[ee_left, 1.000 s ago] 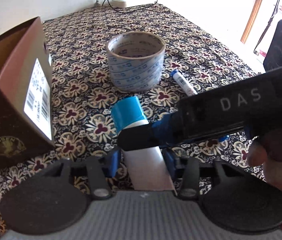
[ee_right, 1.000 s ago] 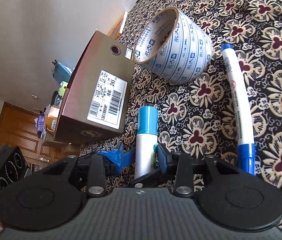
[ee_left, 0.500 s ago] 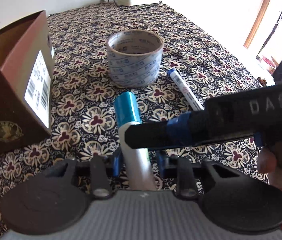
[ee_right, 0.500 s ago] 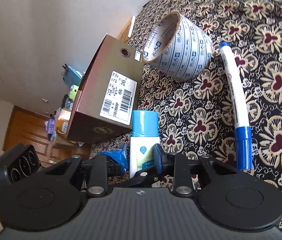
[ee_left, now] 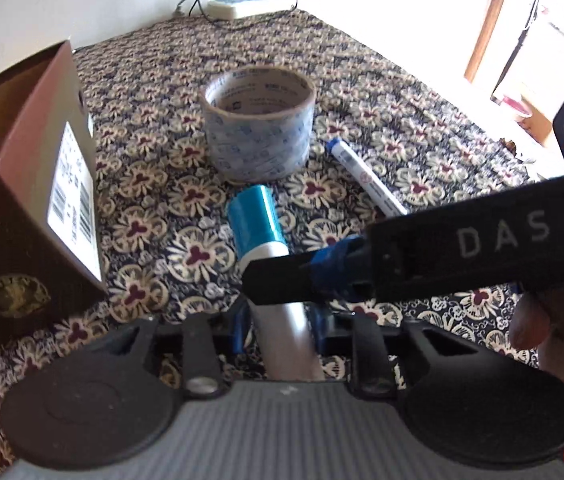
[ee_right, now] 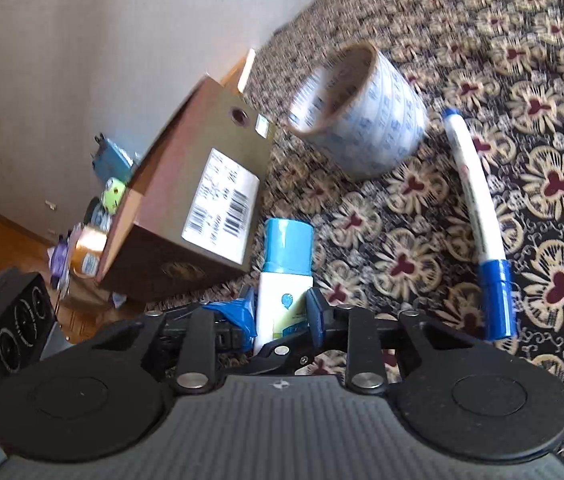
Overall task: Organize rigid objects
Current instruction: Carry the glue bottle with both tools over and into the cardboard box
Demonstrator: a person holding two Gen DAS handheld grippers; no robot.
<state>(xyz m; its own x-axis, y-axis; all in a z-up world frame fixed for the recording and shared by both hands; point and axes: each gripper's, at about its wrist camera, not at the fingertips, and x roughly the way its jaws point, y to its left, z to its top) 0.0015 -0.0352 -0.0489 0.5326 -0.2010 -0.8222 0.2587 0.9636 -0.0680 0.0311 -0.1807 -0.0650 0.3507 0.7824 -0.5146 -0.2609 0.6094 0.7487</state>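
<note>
A glue stick (ee_left: 255, 220) with a white body and blue cap points away from me over the flowered cloth. My left gripper (ee_left: 279, 330) has its jaws closing, and the blue pads press the white tube from both sides. My right gripper (ee_right: 282, 312) is shut on the same glue stick (ee_right: 286, 248), just below the cap. In the left wrist view one black, blue-taped finger (ee_left: 277, 284) of the right gripper crosses over the tube from the right. A hand (ee_left: 542, 320) holds that gripper.
A roll of printed tape (ee_left: 259, 136) stands upright just beyond the stick. A white marker with a blue cap (ee_right: 478, 208) lies to its right. An open brown cardboard box (ee_left: 21, 208) with a barcode label stands on the left. A power strip (ee_left: 237, 4) lies at the far edge.
Both grippers' jaws have narrowed onto the glue stick, which before lay loosely between them. The right gripper has risen slightly and tilted with the stick.
</note>
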